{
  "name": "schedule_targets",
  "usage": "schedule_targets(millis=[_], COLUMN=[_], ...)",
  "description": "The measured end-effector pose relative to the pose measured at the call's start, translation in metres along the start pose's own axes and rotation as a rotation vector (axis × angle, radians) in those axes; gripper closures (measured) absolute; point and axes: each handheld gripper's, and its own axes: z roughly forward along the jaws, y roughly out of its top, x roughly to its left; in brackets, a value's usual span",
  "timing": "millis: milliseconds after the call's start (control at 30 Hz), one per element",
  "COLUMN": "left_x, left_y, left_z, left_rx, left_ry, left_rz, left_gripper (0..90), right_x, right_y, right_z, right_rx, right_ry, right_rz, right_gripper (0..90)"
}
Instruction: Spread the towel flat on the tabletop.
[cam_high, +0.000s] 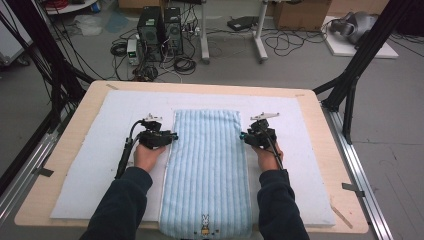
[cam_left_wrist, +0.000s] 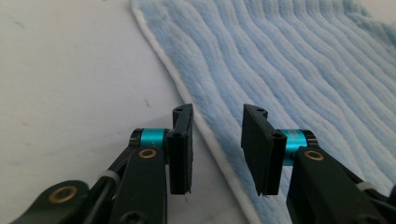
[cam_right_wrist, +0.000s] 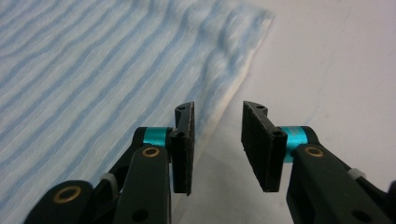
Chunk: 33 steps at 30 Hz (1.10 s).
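A light blue ribbed towel lies folded in a long strip down the middle of a white mat, with a small rabbit figure at its near end. My left gripper sits at the towel's left edge, and my right gripper at its right edge. In the left gripper view the gripper is open, and the towel's white hem runs under the gap between its pads. In the right gripper view the gripper is open too, beside the towel's edge, with nothing pressed between its pads.
The mat covers most of a wooden table. Black frame posts stand at the table's far corners. On the floor beyond it are computer towers and loose cables. Bare mat lies on both sides of the towel.
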Motion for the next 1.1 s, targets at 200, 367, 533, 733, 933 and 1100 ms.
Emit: schedule_targets(millis=[200,367,533,733,933,1100], left_x=[-0.01,-0.005,-0.003,-0.009,-0.009,-0.005], left_y=[-0.003,0.0,0.001,0.0,0.002,0.0], left_z=[0.0,0.0,-0.001,-0.002,-0.015,-0.02], left_rx=[0.016,0.015,0.017,-0.005,-0.086,-0.152], left_ry=[0.017,0.077,0.088,0.091,0.025,-0.033], left_rz=[0.037,-0.055,-0.07,-0.043,0.01,0.06], left_gripper=[87.2,88.1,88.0,64.5,60.3,53.6], right_x=[0.01,0.019,0.02,0.016,-0.003,-0.014], right_y=[-0.009,-0.007,-0.007,-0.009,-0.004,0.012], right_z=[0.006,0.007,0.008,0.007,0.003,0.014], right_rx=[0.044,0.043,0.03,0.029,-0.062,-0.045], right_ry=[0.039,0.022,0.014,-0.011,0.007,-0.013], right_rz=[-0.028,-0.062,-0.038,-0.03,0.079,0.088], right_gripper=[77.5,87.8,87.7,82.4,58.3,62.2])
